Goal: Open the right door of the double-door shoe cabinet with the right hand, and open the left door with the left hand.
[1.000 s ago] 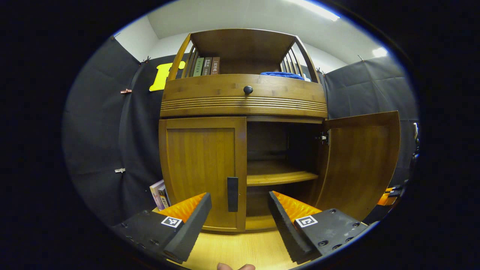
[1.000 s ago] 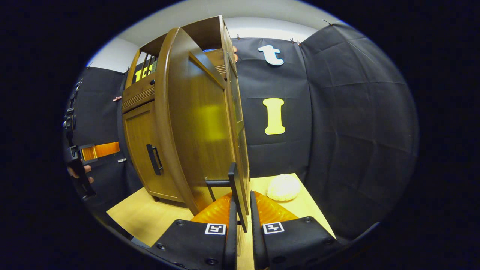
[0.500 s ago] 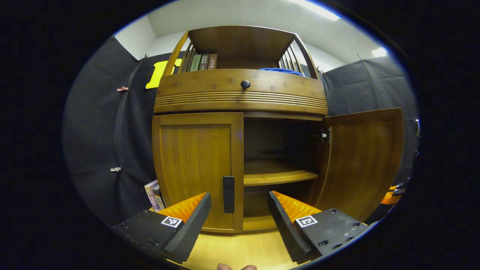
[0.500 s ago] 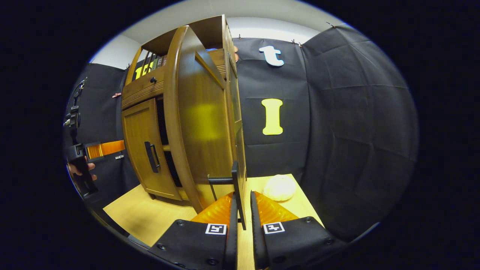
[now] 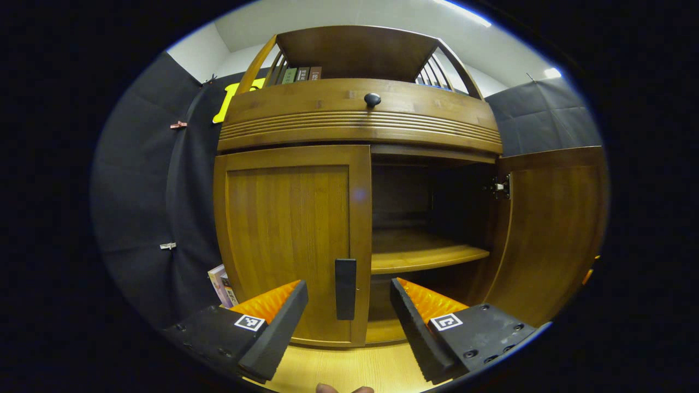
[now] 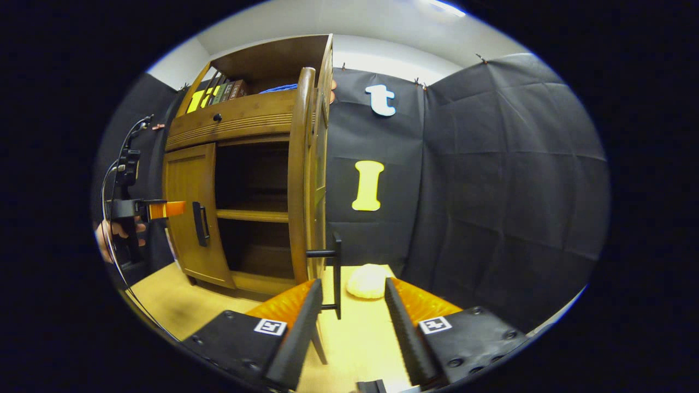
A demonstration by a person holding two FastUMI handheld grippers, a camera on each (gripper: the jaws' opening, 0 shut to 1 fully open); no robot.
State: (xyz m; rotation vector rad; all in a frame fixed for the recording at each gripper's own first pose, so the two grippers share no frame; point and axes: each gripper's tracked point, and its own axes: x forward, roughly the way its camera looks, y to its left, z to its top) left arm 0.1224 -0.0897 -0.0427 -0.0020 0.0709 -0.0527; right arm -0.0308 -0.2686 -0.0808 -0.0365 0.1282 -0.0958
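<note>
The wooden shoe cabinet (image 5: 355, 117) fills the left gripper view. Its left door (image 5: 289, 234) is closed, with a dark vertical handle (image 5: 345, 288) between the fingers of my open left gripper (image 5: 349, 314), a little beyond the tips. The right door (image 5: 551, 234) stands swung wide, baring the inner shelf (image 5: 426, 256). In the right gripper view that right door (image 6: 301, 174) shows edge-on, and its dark handle (image 6: 335, 273) sits between the fingers of my open right gripper (image 6: 353, 316) without being pressed. The left gripper (image 6: 143, 210), held by a hand, shows far left near the left door's handle (image 6: 201, 224).
Books (image 5: 297, 75) stand on the cabinet's top shelf above a drawer with a dark knob (image 5: 372, 99). More books (image 5: 221, 284) lean at the cabinet's left foot. A pale round object (image 6: 367, 281) lies on the wooden table (image 6: 360, 349) right of the cabinet. Black cloth walls enclose the booth.
My right gripper has let go of the right door's handle and opened, and the door has swung wider. My left gripper has moved closer to the left door's handle.
</note>
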